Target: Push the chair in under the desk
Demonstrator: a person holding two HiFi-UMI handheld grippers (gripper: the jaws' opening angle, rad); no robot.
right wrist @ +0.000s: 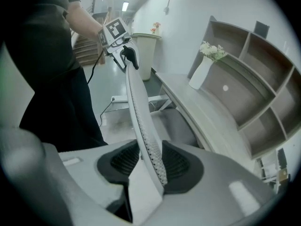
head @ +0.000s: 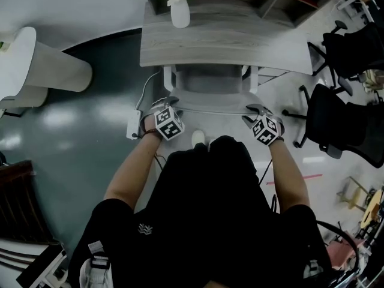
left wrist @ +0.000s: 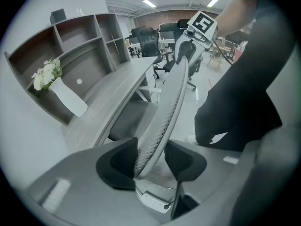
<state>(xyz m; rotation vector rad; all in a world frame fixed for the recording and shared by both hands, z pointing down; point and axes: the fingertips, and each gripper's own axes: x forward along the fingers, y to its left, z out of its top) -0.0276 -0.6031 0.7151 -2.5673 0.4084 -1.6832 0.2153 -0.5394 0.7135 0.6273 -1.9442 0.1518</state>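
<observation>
Fingers (left wrist: 117, 164) of left gripper (left wrist: 150, 160) and right gripper (right wrist: 151, 163) closed on backrest (left wrist: 171, 102) rim. Chair (head: 210, 80) seat partly under surface (head: 240, 44), backrest apart from its edge. Roughly halfway by the look; more pushing inward left to do.

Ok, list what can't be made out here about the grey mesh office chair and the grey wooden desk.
- Base and wheels: head view, under the seat of the grey mesh office chair and behind the person's black torso; gripper views, cut off by the gripper bodies.
- Seat front: head view, covered by the grey wooden desk.
- Pads of left gripper and right gripper: head view, beneath their marker cubes.
</observation>
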